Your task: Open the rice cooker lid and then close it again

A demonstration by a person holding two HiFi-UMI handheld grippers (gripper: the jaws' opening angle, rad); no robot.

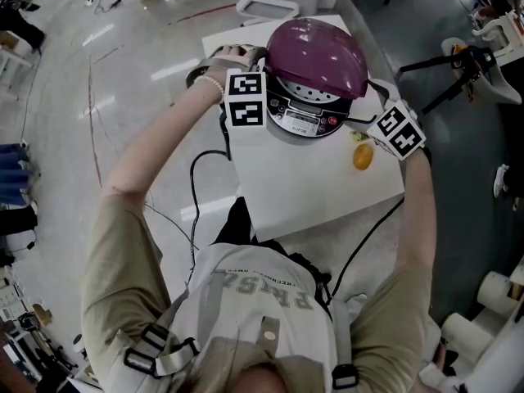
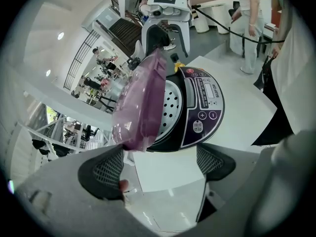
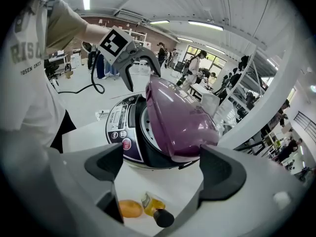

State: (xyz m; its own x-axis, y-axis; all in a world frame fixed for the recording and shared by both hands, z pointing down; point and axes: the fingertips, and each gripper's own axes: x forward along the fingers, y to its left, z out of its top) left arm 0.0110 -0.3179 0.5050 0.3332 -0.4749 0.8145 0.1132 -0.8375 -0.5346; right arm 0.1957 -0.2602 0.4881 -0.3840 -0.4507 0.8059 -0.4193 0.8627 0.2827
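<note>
White, smooth and matt, the table (image 1: 327, 195) carries the rice cooker (image 1: 304, 119) near its far edge, a rounded body with a dark glossy finish. Its lid (image 1: 318, 56), a domed shell of shiny purple plastic, stands raised at the front, neither shut nor thrown fully back. We therefore judge the opening at least partly done and the closing wholly left; whether the lid is on its way up or down we cannot tell. The left gripper (image 2: 160, 164) and the right gripper (image 3: 163, 168) flank the cooker, one at each side, each with its jaws spread wide and nothing clamped. The lid's rim sits close to one jaw in each gripper view, though we cannot tell contact. Under the lid shows a pale metal inner plate (image 2: 170, 110) dotted with round holes, and in front a curved control panel (image 2: 205, 107) with a small display and buttons. Beside the cooker lie a small black-capped bottle (image 3: 154, 205) of yellowish liquid and a smooth orange oval thing (image 3: 131, 209).
</note>
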